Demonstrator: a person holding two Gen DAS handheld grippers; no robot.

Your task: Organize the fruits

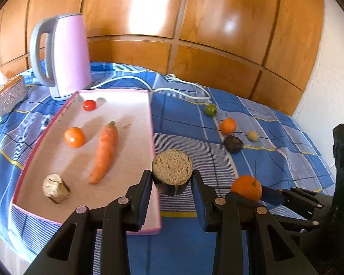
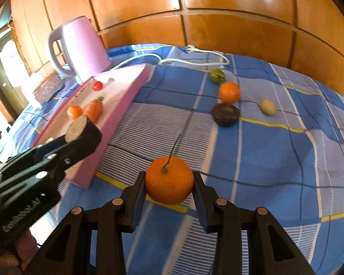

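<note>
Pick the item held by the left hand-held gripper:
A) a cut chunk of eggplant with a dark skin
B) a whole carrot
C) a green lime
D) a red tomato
A: the left hand-held gripper is closed on the eggplant chunk, pale cut face up, beside the pink tray; the carrot and red tomato lie in the tray.

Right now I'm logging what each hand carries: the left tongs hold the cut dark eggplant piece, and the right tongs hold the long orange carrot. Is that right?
Half right. The left tongs do hold the cut dark eggplant piece. The long orange carrot lies in the pink tray, seen from the left wrist. In the right wrist view, the right tongs grip a round stemmed orange.
</note>
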